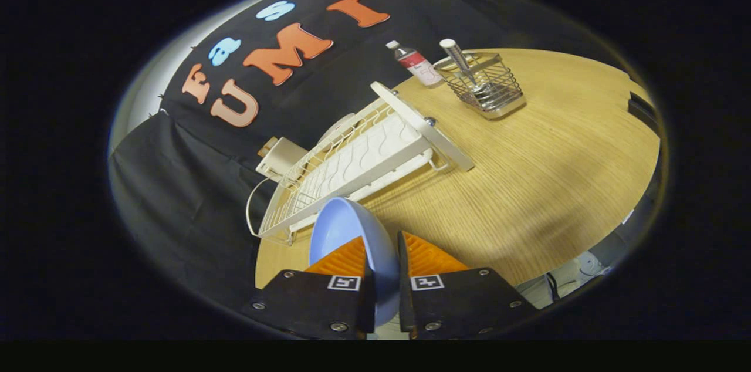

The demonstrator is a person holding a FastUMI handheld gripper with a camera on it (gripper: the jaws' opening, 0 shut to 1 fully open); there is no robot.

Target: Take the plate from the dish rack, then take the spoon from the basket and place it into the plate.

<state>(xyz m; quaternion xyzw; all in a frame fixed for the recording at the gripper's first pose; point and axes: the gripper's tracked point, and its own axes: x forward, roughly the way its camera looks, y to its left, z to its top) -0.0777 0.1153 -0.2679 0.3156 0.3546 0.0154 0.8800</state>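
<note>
A pale blue plate (pixel 343 225) stands on edge between my two fingers, and my gripper (pixel 382 254) is shut on its rim, holding it in the air above the wooden table (pixel 528 172). Just beyond the plate lies the white wire dish rack (pixel 358 163), with another white plate behind it. Farther off, past the rack's end, a wire basket (pixel 487 85) holds the spoon (pixel 459 59), whose white handle sticks up out of it.
A small bottle with a red label (pixel 415 64) stands beside the basket at the table's far edge. A white box (pixel 280 158) sits behind the rack against the black cloth wall. Bare tabletop stretches between the rack, the basket and my fingers.
</note>
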